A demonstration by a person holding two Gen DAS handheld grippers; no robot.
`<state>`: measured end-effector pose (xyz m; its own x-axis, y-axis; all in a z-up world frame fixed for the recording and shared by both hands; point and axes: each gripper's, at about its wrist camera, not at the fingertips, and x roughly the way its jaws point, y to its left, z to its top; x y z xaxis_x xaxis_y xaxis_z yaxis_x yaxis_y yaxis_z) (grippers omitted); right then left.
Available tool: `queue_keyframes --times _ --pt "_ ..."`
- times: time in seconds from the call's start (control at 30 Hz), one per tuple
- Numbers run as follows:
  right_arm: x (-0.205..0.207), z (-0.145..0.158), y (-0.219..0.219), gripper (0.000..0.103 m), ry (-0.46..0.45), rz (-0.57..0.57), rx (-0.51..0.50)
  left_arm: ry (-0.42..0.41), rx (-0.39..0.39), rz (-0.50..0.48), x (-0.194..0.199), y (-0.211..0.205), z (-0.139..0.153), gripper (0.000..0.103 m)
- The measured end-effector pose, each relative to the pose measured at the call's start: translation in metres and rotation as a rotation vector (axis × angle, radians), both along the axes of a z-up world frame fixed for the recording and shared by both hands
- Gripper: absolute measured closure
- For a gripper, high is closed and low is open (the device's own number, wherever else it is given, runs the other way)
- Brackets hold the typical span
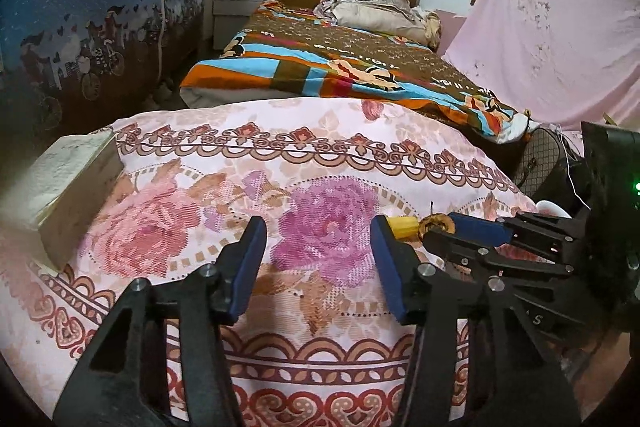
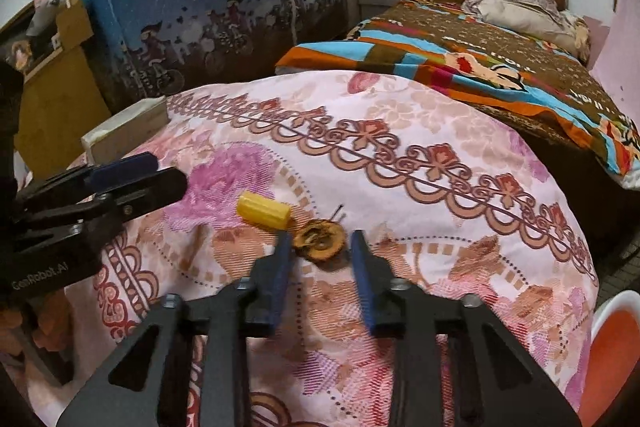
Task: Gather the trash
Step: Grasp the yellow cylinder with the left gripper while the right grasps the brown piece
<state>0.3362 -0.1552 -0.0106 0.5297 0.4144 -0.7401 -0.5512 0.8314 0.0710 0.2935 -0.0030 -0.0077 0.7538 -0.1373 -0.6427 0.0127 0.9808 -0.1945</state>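
Hovering over a floral-cloth surface (image 2: 400,155), the right tool (image 2: 320,247) stood wide open and held nothing, its fingers flanking a brown, shrivelled fruit scrap (image 2: 319,239) just ahead at twelve o'clock. A yellow ridged plastic piece (image 2: 263,213) lay beside the scrap at ten o'clock. The left tool (image 1: 318,231) was also spread open and empty. Both items looked light; the scrap likely soft and crumbly, best pinched gently across its rim.

One yellow cap (image 2: 263,214), one brown fruit core (image 2: 319,239), one box (image 1: 60,187)
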Motion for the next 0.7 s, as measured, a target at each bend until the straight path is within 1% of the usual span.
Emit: queue_keyframes --times 0.13,0.23,0.3,0.43,0.7 --pt "-0.003 0.001 0.003 0.08 -0.021 -0.003 -0.013 0.001 0.001 -0.014 0.0 -0.002 0.001 0.067" --pt "-0.004 0.005 -0.002 0.089 -0.042 -0.022 0.0 0.006 -0.003 -0.032 0.001 -0.004 0.001 0.067" --pt "-0.005 0.007 -0.009 0.089 -0.055 -0.058 0.01 0.01 0.001 -0.046 0.001 -0.007 0.001 0.068" --pt "-0.003 0.009 -0.017 0.089 -0.052 -0.096 0.03 0.021 0.026 -0.089 0.003 -0.018 0.001 0.068" --pt "-0.006 0.015 -0.044 0.089 -0.076 -0.204 0.039 0.078 0.087 -0.173 0.016 -0.046 -0.004 0.068"
